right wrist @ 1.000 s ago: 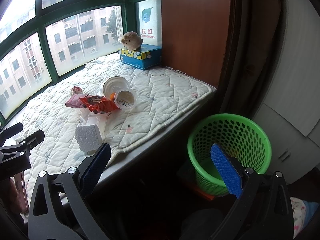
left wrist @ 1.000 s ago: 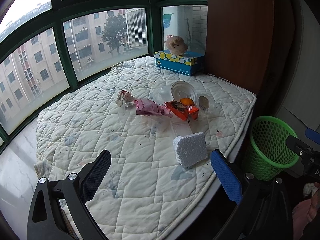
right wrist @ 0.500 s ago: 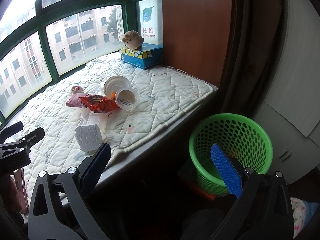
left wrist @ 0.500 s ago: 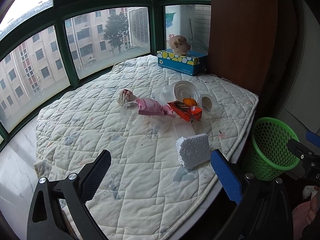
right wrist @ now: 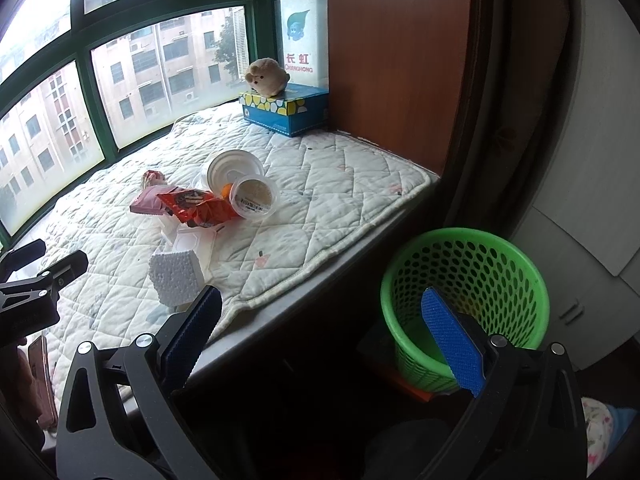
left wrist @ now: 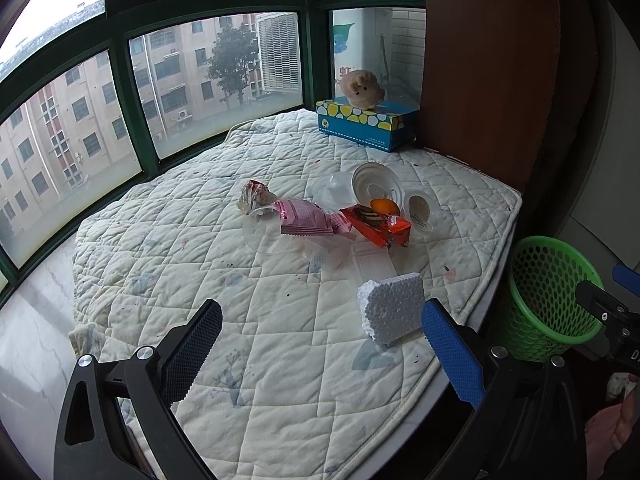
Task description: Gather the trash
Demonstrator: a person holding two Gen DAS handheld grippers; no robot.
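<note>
Trash lies on the quilted window-seat mattress (left wrist: 192,264): a white foam block (left wrist: 392,307) nearest me, an orange wrapper (left wrist: 376,225), a pink wrapper (left wrist: 306,222), a crumpled wrapper (left wrist: 255,197), clear plastic lids (left wrist: 266,236) and white cups (left wrist: 376,186). My left gripper (left wrist: 320,330) is open and empty, hovering just short of the foam block. My right gripper (right wrist: 322,318) is open and empty, off the mattress edge, beside the green basket (right wrist: 466,280). The foam block (right wrist: 176,276) and the orange wrapper (right wrist: 196,208) also show in the right wrist view.
A blue tissue box (left wrist: 366,124) with a plush toy (left wrist: 362,88) stands at the back by the wooden panel (left wrist: 488,60). Windows ring the mattress on the left and rear. The green basket (left wrist: 548,296) stands on the floor right of the mattress.
My left gripper has crept slightly forward toward the foam block. The right gripper has barely moved. Both stay open.
</note>
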